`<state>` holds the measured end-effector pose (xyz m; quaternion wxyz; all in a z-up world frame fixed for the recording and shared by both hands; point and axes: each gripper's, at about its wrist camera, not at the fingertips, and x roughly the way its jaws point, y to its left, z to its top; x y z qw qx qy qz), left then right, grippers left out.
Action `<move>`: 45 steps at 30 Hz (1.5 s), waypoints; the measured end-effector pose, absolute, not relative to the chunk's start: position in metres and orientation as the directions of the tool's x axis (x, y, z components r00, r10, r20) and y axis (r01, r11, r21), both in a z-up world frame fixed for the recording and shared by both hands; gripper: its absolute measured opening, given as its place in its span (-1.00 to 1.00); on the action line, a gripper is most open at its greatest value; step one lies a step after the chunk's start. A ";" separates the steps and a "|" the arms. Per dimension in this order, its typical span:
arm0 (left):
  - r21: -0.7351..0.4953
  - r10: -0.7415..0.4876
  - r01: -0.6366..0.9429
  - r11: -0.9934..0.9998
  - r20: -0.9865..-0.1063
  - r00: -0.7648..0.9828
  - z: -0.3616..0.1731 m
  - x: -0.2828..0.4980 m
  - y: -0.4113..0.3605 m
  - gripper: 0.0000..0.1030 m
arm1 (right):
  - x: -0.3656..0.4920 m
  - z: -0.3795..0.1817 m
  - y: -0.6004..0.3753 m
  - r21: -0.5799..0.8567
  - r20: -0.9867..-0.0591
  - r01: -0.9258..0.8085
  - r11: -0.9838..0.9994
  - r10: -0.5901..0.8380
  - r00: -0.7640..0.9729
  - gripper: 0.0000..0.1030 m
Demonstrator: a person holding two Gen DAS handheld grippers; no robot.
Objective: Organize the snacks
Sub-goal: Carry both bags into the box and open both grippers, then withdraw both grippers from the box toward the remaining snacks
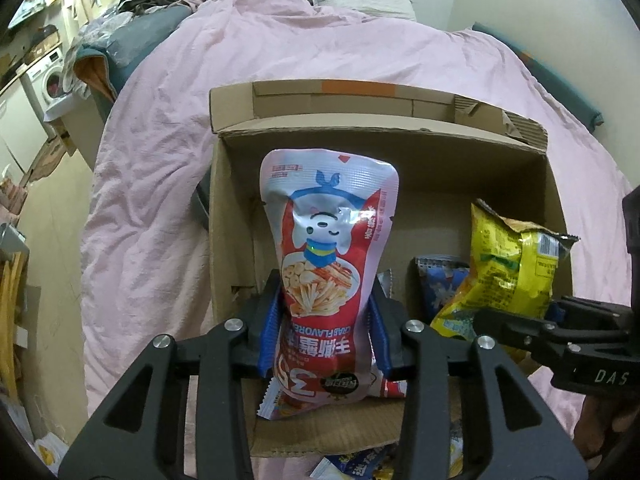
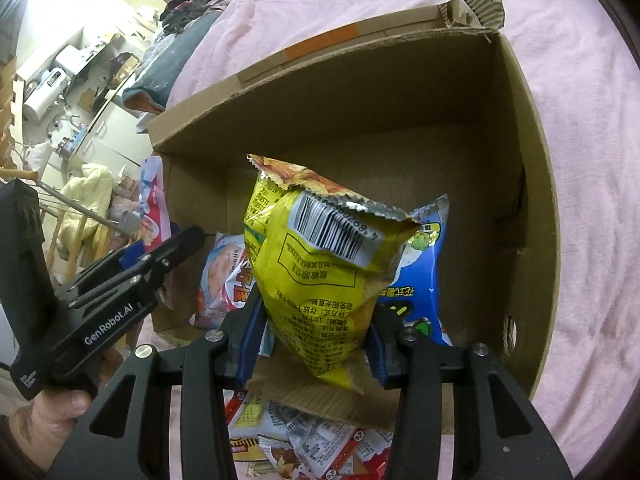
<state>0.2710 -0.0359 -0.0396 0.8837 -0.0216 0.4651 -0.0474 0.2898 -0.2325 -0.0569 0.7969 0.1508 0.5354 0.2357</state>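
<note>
While both grippers hover over an open cardboard box (image 1: 548,184) that rests on a bed covered with a pink duvet (image 1: 160,160), each one carries a snack bag. The left gripper (image 1: 326,320) is clamped on the lower half of a pink and red crab-flavoured snack pouch (image 1: 326,236), holding it upright above the box's near-left part, its blue pads pressing the pouch from both sides. The right gripper (image 2: 316,344) is clamped on a crinkled yellow chip bag (image 2: 320,280), barcode side facing the camera, held above the box's near-right part. Inside the box, on its floor, a blue snack bag (image 2: 420,280) stands just behind the yellow one, and a pink and white shrimp snack packet (image 2: 224,280) lies toward the left wall. More loose packets (image 2: 304,436) sit on the duvet just outside the box's near flap. The step in hand appears to be lowering both bags into the box. To do it well, each bag probably wants to go down past the rim before release, the pouch toward the left wall and the yellow bag beside the blue one, so neither tips back out over the near flap. Keeping the two grippers apart should avoid a knock, and a gentle squeeze spares the chips.
</note>
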 end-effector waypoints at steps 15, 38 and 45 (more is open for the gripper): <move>-0.077 -0.120 0.097 0.992 -0.793 0.598 -0.026 0.264 -0.042 0.56 | 0.290 -0.046 -0.248 0.538 -0.729 -0.188 0.821 0.566 0.384 0.63; -0.109 -0.077 -0.008 0.994 -0.750 0.657 0.003 0.216 -0.007 0.70 | 0.238 -0.012 -0.270 0.471 -0.730 -0.174 0.865 0.493 0.474 0.63; -0.138 -0.101 -0.010 0.990 -0.770 0.630 0.000 0.188 -0.002 0.78 | 0.207 -0.013 -0.282 0.468 -0.740 -0.130 0.874 0.468 0.483 0.63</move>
